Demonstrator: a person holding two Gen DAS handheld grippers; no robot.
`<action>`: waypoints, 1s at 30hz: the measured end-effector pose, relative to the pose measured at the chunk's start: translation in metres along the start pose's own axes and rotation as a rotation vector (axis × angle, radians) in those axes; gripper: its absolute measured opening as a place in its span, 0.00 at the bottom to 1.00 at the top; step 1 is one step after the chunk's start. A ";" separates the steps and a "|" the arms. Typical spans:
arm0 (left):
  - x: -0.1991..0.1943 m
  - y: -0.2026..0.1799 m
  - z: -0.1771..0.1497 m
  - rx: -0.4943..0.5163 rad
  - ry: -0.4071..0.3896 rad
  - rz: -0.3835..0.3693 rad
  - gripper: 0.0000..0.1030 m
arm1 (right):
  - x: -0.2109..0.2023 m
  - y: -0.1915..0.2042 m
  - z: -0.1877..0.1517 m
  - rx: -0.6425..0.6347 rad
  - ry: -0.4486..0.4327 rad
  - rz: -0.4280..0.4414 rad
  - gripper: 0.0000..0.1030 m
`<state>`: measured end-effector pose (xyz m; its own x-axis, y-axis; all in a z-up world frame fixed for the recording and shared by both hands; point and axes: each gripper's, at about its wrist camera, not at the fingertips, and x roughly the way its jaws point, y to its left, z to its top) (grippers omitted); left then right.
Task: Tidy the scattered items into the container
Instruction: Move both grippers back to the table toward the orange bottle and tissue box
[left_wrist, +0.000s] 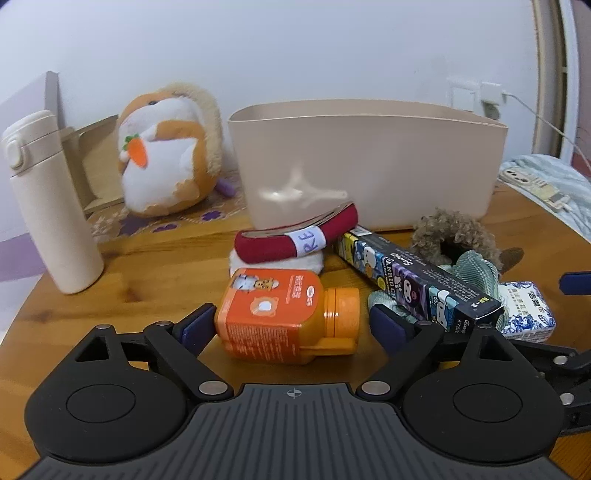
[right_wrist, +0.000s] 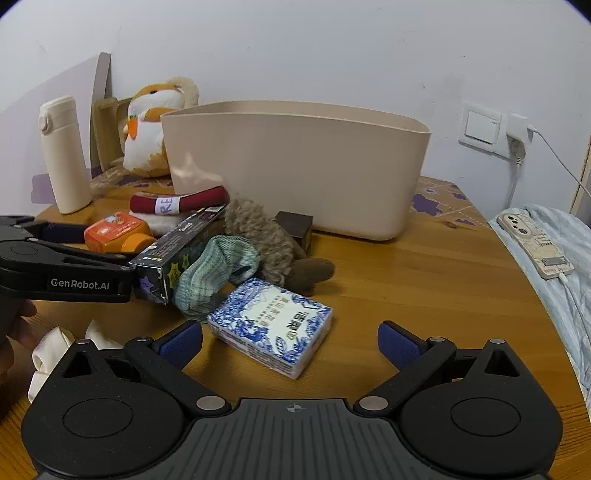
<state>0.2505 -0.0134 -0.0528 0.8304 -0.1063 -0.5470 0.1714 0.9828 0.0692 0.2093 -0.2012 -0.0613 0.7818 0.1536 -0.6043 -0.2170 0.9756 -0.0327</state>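
- The wooden counter (right_wrist: 424, 295) carries everything; a bed with a blue cover (right_wrist: 554, 258) and a phone (right_wrist: 532, 240) on it lies at its right edge.
- The beige container (right_wrist: 295, 166) stands upright at the back of the counter, with the scattered items in front of it and outside it.
- A plush hamster (left_wrist: 166, 147) and a cream flask (left_wrist: 44, 199) stand to the left, well apart from the clutter.
- The left gripper (left_wrist: 291, 321) has its fingers spread wide either side of the orange bottle (left_wrist: 284, 314), which lies on its side; the pads do not press on it.
- The right gripper (right_wrist: 290, 343) has its fingers wide apart, empty, just in front of the blue-and-white tissue pack (right_wrist: 273, 325), which lies flat on the counter.
- A long dark cartoon box (left_wrist: 417, 277) lies slantwise across a green cloth (right_wrist: 210, 273) and beside a brown curly plush (right_wrist: 266, 240).
- A red roll with a white label (left_wrist: 299, 236) rests on a white pad, touching the container's front.
- A small dark box (right_wrist: 295, 225) sits against the container.
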 end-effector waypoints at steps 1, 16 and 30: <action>0.001 0.002 0.000 -0.004 -0.001 -0.007 0.89 | 0.002 0.002 0.000 -0.001 0.003 -0.005 0.99; 0.011 0.024 -0.004 -0.115 0.045 -0.097 0.90 | 0.023 -0.004 0.002 0.098 0.050 -0.077 1.00; 0.030 0.020 0.002 -0.069 0.070 -0.132 0.95 | 0.024 -0.021 0.002 0.149 0.052 -0.140 1.00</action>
<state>0.2801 0.0030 -0.0657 0.7635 -0.2270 -0.6046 0.2380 0.9692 -0.0632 0.2331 -0.2175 -0.0737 0.7661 0.0108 -0.6426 -0.0167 0.9999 -0.0032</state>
